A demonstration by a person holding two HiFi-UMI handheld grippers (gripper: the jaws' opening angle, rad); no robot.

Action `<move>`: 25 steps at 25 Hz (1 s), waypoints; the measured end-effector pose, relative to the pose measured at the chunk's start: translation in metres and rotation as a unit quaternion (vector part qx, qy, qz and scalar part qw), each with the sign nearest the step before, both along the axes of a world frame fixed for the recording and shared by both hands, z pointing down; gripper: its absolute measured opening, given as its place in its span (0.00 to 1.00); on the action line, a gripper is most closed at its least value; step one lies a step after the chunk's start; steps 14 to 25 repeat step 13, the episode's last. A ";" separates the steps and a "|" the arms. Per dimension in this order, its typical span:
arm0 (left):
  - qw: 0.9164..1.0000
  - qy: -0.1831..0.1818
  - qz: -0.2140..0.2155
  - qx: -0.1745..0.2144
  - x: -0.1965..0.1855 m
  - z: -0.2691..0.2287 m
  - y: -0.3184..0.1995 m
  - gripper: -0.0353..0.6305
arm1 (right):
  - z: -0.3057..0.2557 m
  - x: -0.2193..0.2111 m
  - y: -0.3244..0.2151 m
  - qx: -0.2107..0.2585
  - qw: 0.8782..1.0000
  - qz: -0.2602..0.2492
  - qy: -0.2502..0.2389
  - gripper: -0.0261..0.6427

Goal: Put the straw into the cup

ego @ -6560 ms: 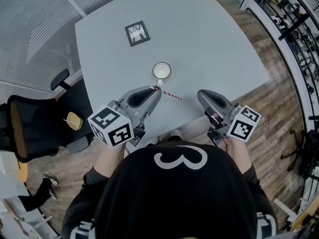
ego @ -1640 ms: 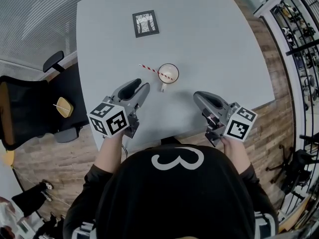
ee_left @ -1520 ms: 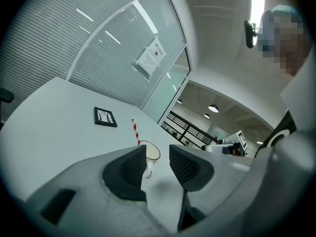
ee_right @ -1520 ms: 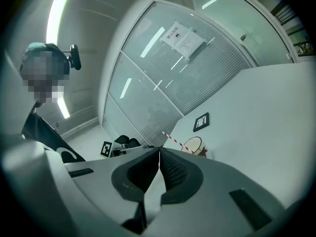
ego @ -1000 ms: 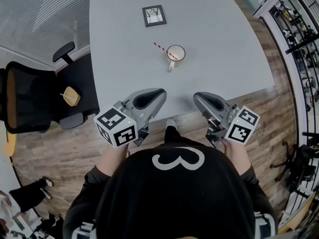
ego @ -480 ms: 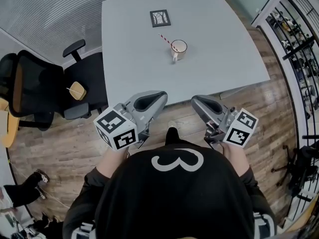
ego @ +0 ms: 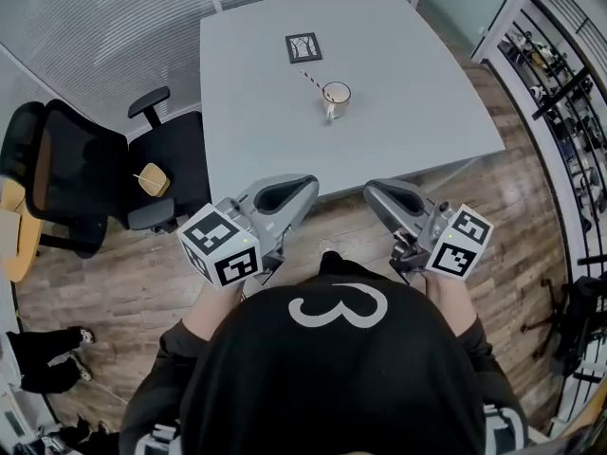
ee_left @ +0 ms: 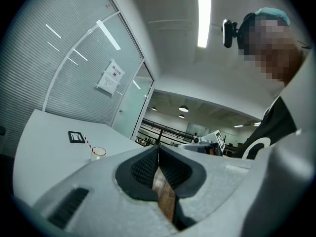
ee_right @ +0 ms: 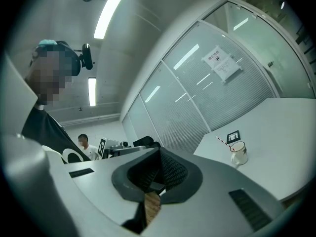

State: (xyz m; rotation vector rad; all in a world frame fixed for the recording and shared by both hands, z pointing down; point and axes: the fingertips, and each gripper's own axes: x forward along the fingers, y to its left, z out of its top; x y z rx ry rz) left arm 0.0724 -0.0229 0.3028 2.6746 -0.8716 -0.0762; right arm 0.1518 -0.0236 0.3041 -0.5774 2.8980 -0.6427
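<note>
Straw [ego: 311, 77] in cup [ego: 336, 94] on table [ego: 408, 74], left tongs [ego: 307, 182] and right tongs [ego: 371, 191] clenched, empty

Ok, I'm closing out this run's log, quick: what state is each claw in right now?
Left claw: closed, holding nothing.
Right claw: closed, holding nothing.

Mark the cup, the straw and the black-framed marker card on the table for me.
cup [ego: 336, 94]: head view, on its open mouth.
straw [ego: 310, 77]: head view, on the striped length sticking out of the cup.
marker card [ego: 303, 47]: head view, centre of the card.
</note>
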 end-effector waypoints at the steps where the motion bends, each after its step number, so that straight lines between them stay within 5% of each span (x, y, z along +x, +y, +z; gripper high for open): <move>1: 1.000 -0.001 0.001 -0.001 0.000 0.001 0.002 0.08 | 0.000 0.000 0.001 0.001 1.000 0.001 0.000 0.06; 25: 1.000 -0.008 -0.001 0.006 0.008 -0.010 -0.016 0.08 | -0.013 0.009 -0.016 0.008 1.000 0.003 0.005 0.06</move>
